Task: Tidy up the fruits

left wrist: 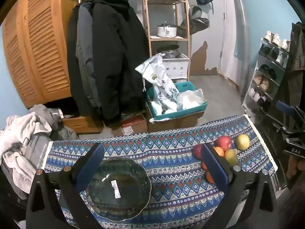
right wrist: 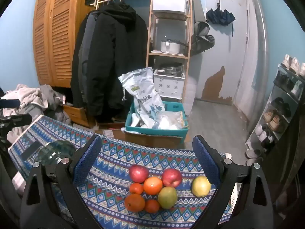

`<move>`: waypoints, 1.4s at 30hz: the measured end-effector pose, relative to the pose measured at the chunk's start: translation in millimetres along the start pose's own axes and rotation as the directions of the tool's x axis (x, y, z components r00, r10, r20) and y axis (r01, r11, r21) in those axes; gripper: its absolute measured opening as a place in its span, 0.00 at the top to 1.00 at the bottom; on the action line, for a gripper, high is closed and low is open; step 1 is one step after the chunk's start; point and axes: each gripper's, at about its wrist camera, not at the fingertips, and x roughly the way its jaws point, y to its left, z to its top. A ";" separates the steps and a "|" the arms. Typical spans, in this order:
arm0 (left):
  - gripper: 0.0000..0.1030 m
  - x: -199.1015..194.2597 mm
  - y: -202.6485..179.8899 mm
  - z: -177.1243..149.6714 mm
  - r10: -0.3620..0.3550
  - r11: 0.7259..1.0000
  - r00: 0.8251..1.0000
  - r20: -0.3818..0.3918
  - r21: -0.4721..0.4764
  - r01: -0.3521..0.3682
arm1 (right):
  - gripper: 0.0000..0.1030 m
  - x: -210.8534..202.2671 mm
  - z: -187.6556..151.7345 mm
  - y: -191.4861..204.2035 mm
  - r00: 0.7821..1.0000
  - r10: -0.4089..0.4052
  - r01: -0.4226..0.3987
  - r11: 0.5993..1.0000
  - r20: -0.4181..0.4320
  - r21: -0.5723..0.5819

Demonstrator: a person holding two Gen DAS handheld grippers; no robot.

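Note:
A dark green glass bowl (left wrist: 119, 188) sits empty on the patterned blue tablecloth (left wrist: 171, 164), under and between the fingers of my open left gripper (left wrist: 152, 152). The fruit lies in a cluster to its right: two red apples (right wrist: 138, 173) (right wrist: 172, 177), a big orange (right wrist: 152, 185), a green-yellow fruit (right wrist: 167, 197), a yellow apple (right wrist: 201, 186) set apart to the right, and smaller oranges (right wrist: 134, 202). My right gripper (right wrist: 146, 147) hangs open above the cluster, touching nothing. The bowl (right wrist: 55, 152) shows at the left of the right wrist view.
Beyond the table's far edge stand a teal bin (right wrist: 156, 129) with bags on a cardboard box, hanging dark coats (right wrist: 110, 57) and a wooden shelf (right wrist: 169, 38). A shoe rack (right wrist: 282, 105) stands on the right, a clothes pile (left wrist: 24, 129) on the left.

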 end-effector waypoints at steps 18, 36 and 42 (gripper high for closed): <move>0.01 3.5 0.8 -2.5 -0.007 1.000 1.000 -0.010 0.002 0.007 | 0.08 0.6 -1.0 1.7 1.000 -0.001 0.001 1.000 -0.006 -0.005; 0.01 1.0 -6.1 -3.0 -0.001 1.000 1.000 -0.011 0.016 0.001 | 0.08 -1.1 -4.4 -3.5 1.000 -0.008 0.008 1.000 -0.011 -0.005; 0.01 3.5 -6.3 -3.7 -0.002 1.000 1.000 -0.021 0.013 0.002 | 0.08 -0.6 -4.3 -3.5 1.000 -0.008 0.008 1.000 -0.013 -0.004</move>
